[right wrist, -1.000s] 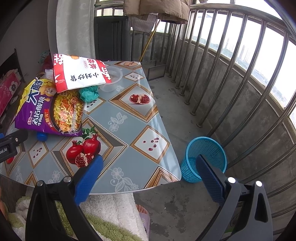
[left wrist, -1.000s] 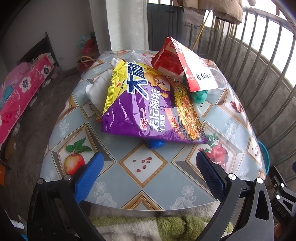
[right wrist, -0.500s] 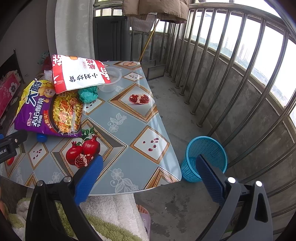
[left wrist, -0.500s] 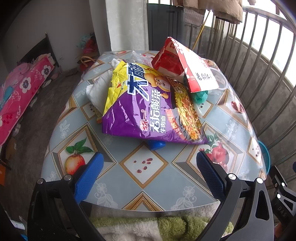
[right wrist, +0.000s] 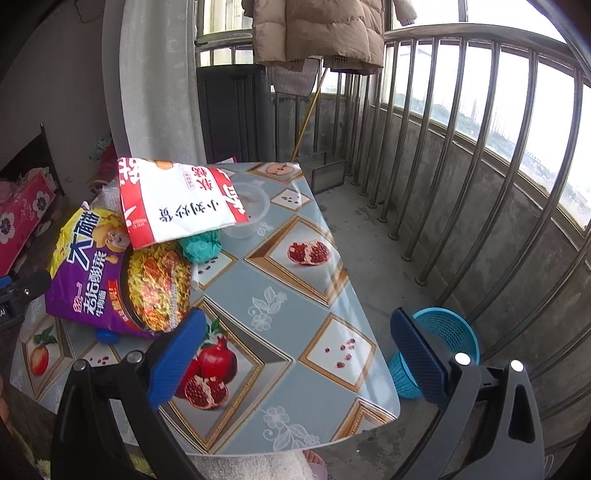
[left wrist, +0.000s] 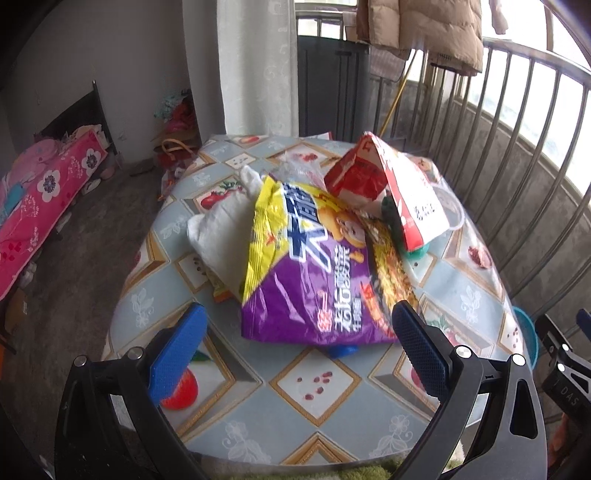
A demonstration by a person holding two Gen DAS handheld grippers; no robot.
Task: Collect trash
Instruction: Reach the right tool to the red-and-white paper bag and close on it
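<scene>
Both grippers, left gripper [left wrist: 295,343] and right gripper [right wrist: 299,347], hang wide open and empty, so I'd pinch the near edge of the purple noodle bag [left wrist: 314,280] lying mid-table [right wrist: 280,295], since the blue bin [right wrist: 443,347] sits on the floor just beside.

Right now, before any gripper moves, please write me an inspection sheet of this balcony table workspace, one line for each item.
Surface: table with fruit-pattern cover, front part bare.
Job's things: large purple and yellow noodle bag; red and white folded snack bag lying over it; crumpled green wrapper; blue bottle cap at the purple bag's front edge.
Clutter: white cloth bundle; clear plastic bowl.
Grippers: left gripper open, empty; right gripper open, empty.
Cables: nothing seen.
Surroundings: blue mesh waste basket on the floor beside the table; metal railing; hanging beige coat.
</scene>
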